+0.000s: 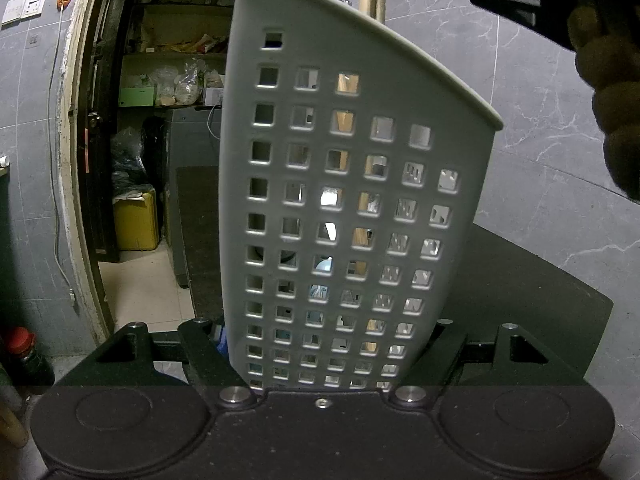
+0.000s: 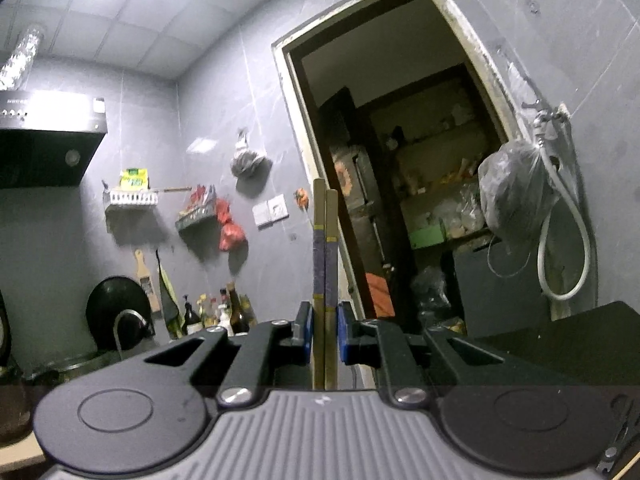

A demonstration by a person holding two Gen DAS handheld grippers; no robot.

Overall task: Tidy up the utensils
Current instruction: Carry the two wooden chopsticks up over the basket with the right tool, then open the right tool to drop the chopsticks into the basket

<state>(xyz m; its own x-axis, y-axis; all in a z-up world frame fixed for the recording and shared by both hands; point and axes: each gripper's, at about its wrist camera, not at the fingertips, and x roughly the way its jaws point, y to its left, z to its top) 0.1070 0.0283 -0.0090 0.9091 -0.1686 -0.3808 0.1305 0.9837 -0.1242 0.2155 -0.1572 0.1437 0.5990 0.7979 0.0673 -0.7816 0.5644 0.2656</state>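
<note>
In the left wrist view, the left hand-held gripper (image 1: pixel 328 350) is clamped on a pale grey plastic utensil holder with square holes (image 1: pixel 344 184). The holder fills the centre of the frame, rising from between the two black fingers at the bottom up to its curved rim near the top edge, leaning slightly to the right. The fingers press against its lower sides, left and right. Through the holes, pale wooden sticks and some metal and bluish items can be made out inside, but they are too broken up to name. Behind the holder, at lower right, lies a dark worktop (image 1: pixel 540 280); at left stands an open doorway (image 1: pixel 132 160) onto cluttered shelves.

In the right wrist view, the right hand-held gripper (image 2: pixel 325 332) is nearly closed on a pair of wooden chopsticks with dark blue bands (image 2: pixel 325 248). The chopsticks stand upright in the middle of the frame, side by side and touching, pinched between the blue pads (image 2: pixel 306 332) low on their length. Their squared upper ends reach the centre of the picture, in front of the left edge of the doorway (image 2: pixel 400 160).
</note>
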